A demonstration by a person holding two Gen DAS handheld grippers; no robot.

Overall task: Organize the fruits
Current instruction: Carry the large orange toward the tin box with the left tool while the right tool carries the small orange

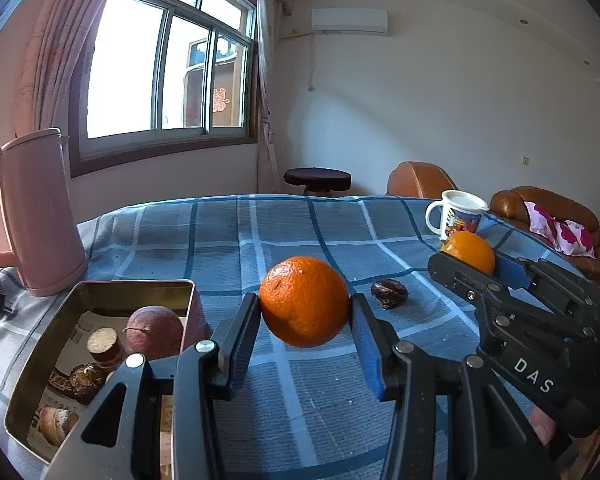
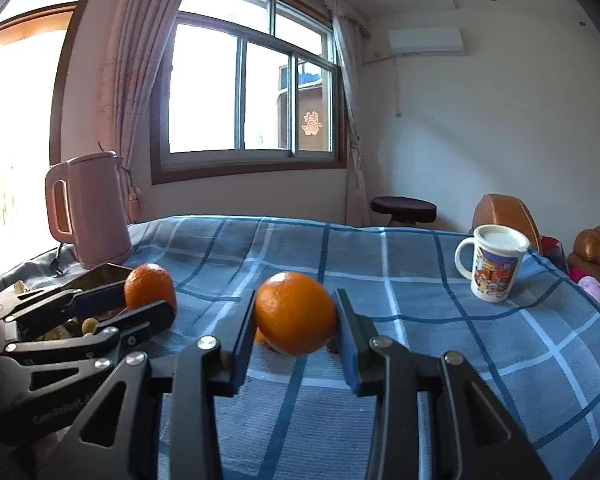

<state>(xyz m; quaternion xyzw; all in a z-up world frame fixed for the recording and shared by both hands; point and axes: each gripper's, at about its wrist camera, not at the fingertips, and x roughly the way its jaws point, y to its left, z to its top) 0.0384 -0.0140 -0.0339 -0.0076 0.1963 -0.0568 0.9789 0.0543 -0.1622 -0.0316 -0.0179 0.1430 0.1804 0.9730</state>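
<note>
Oranges, one clamped in the left gripper point(image 1: 305, 312) and one in the right gripper point(image 2: 296, 316), can slip from the pads and roll off the table point(image 1: 220, 240).

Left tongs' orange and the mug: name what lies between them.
A dark fruit on the blue checked cloth, between orange and mug, left wrist view.

Each camera sat low behind its own gripper, close above the checked tablecloth point(image 1: 300, 400), facing the window point(image 2: 252, 80). The left view looked rightward, the right view leftward; both shared the kettle point(image 1: 36, 216) and mug point(image 2: 494, 264).
</note>
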